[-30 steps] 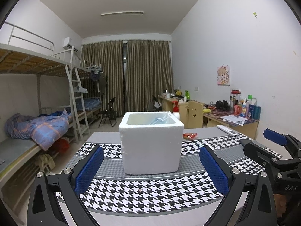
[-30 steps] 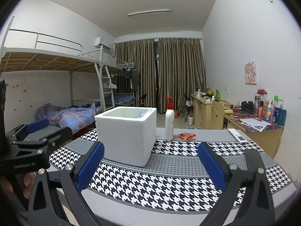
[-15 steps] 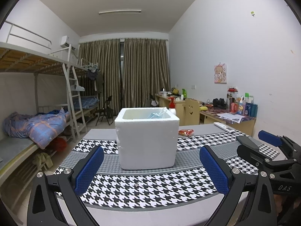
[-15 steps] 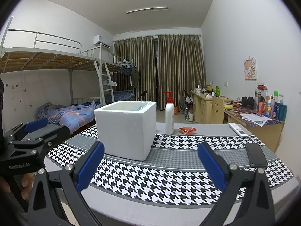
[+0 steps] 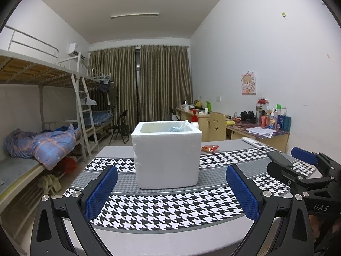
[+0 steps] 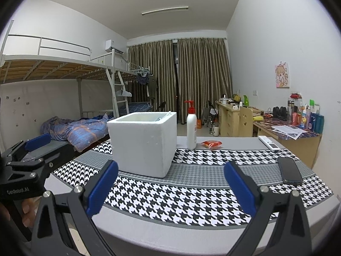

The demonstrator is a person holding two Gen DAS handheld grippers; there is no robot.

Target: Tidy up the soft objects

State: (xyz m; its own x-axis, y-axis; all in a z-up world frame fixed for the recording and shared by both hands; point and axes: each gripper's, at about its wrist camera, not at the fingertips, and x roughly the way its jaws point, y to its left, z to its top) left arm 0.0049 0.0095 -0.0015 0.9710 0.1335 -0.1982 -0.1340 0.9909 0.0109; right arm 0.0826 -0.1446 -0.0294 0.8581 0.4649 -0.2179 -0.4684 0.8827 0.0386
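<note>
A white foam box (image 5: 167,156) stands on the houndstooth table cloth (image 5: 170,209); it also shows in the right wrist view (image 6: 145,144). Light blue soft items (image 5: 178,128) lie inside it, mostly hidden by the rim. My left gripper (image 5: 170,194) is open and empty, held in front of the box near the table's front edge. My right gripper (image 6: 170,188) is open and empty, to the right of the left one. Each gripper shows at the edge of the other's view.
A white pump bottle (image 6: 191,131) stands behind the box. A small red packet (image 6: 212,144) and a white remote (image 6: 269,143) lie at the far side. A dark phone (image 6: 289,172) lies at the right. Bunk beds stand left, desks right.
Both grippers have pulled back and lowered a little, so the box looks smaller and its inside is less visible. The phone has come into view at the right. Both stay open.
</note>
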